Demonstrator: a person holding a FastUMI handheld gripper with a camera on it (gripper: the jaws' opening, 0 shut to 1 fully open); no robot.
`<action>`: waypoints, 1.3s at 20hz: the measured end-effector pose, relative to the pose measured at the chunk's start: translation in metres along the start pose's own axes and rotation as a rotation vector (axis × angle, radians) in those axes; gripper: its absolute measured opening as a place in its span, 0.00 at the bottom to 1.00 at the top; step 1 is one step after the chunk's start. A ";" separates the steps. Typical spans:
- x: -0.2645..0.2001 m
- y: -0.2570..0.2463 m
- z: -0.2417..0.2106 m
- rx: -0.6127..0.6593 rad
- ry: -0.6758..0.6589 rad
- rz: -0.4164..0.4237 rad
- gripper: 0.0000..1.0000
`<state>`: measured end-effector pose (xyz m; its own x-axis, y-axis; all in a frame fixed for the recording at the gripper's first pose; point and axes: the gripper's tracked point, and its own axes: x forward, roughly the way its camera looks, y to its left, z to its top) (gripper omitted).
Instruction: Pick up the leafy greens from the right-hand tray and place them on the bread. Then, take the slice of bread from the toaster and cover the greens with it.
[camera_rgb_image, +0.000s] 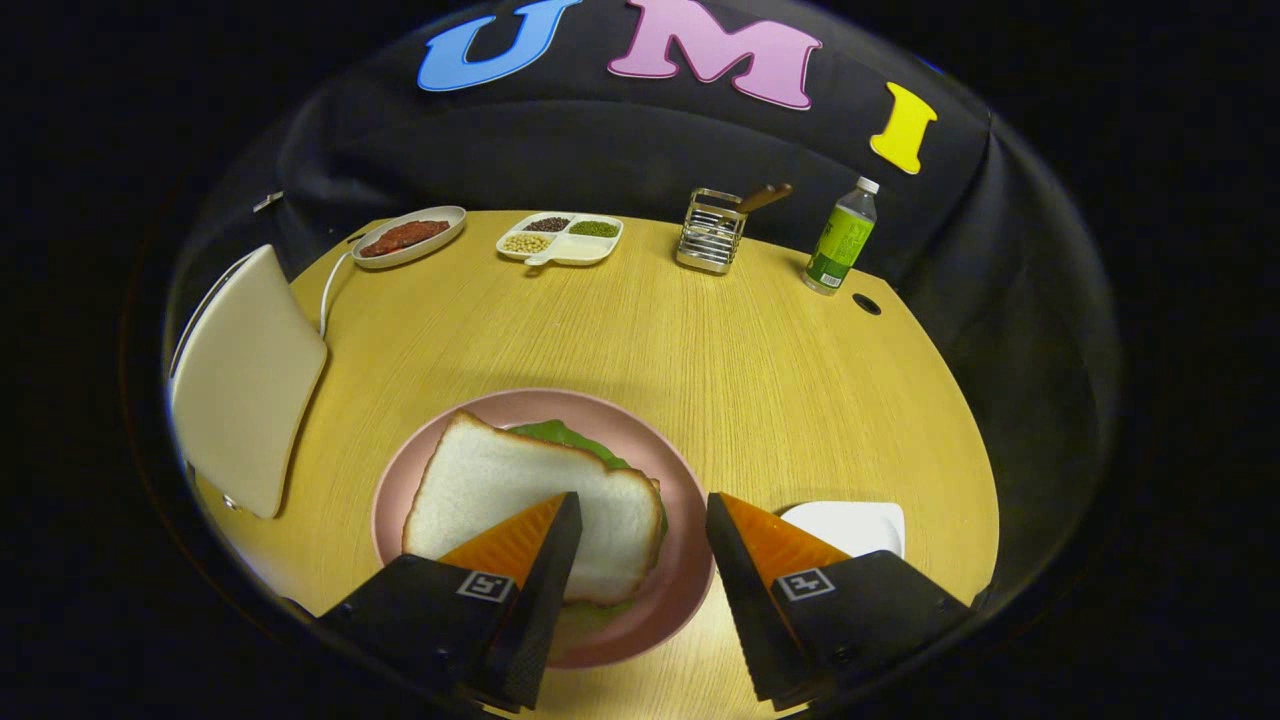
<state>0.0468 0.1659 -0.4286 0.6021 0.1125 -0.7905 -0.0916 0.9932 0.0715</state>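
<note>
On the pink plate (690, 590) the slice of bread (500, 500) lies over the leafy greens (570, 437), only their edge showing, so the cover seems placed, and the gripper (640, 535) hangs above with fingers wide apart, holding nothing.

— What's the room like?
— A round, pale wood-grain surface (700, 340) with a small dark hole (867, 304) near its edge.
— And behind?
— Black cloth wall (620, 150), draped in folds.

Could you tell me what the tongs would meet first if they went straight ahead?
Probably the bread on the plate; the open tongs point down at it, though depth is unclear.
</note>
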 end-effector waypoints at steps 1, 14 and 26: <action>-0.003 -0.004 0.004 0.005 -0.014 -0.010 0.83; -0.099 -0.002 0.054 0.083 -0.173 0.109 0.98; -0.239 -0.035 0.131 0.120 -0.451 0.218 0.99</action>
<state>0.0103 0.1084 -0.1624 0.8637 0.2927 -0.4103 -0.1776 0.9386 0.2957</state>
